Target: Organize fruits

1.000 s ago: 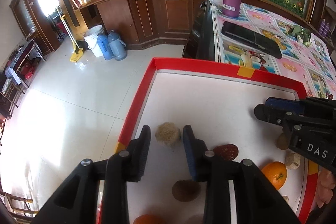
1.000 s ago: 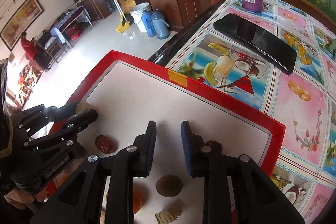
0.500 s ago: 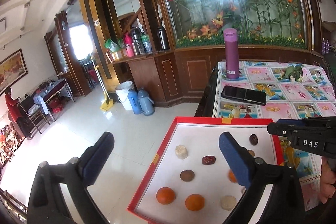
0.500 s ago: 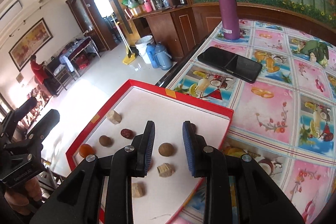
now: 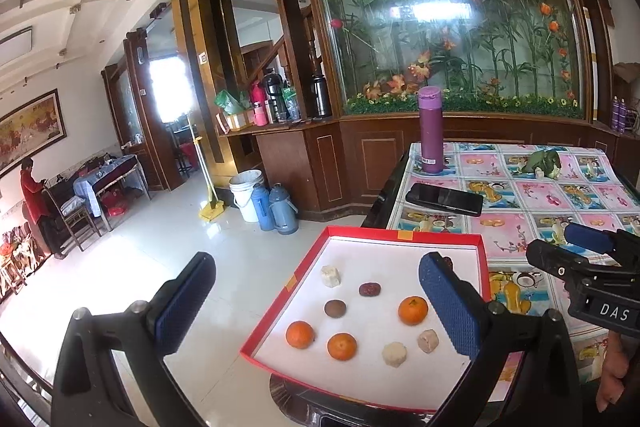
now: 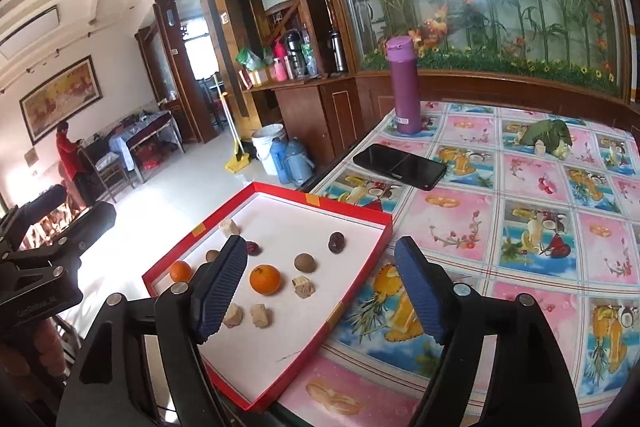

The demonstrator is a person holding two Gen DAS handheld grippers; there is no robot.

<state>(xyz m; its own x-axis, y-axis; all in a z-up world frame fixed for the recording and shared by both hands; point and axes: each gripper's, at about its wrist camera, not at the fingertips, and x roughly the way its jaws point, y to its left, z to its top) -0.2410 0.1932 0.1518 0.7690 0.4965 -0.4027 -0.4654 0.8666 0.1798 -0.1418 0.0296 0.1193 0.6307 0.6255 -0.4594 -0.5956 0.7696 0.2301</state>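
1. Left tongs (image 5: 316,307): spread wide and holding nothing, raised above the near left part of the red tray (image 5: 404,235).
2. Right tongs (image 6: 320,291): spread and holding nothing, raised over the tray's right rim; seen from the left wrist camera they sit at the right of the frame, apart from the fruit.
3. Red tray: shallow, white inside, resting at the near left corner of the tabletop (image 6: 520,187) and overhanging its left edge.
4. Oranges: three in the tray, one (image 5: 413,310) toward the right side, two (image 5: 300,334) (image 5: 342,346) side by side near the near left corner.
5. Dark red dried fruits: one (image 5: 369,289) near the tray's centre, one (image 6: 336,241) toward the far right corner.
6. Round brown fruits: one (image 5: 335,308) left of centre, another (image 6: 305,262) right of centre.
7. Pale rough lumps: one (image 5: 330,275) toward the far left, two (image 5: 394,354) (image 5: 428,340) near the near edge, one (image 6: 303,285) beside the right orange.
8. Purple flask (image 5: 430,131), upright at the tabletop's far left corner; black phone (image 5: 444,199) lying flat between it and the tray
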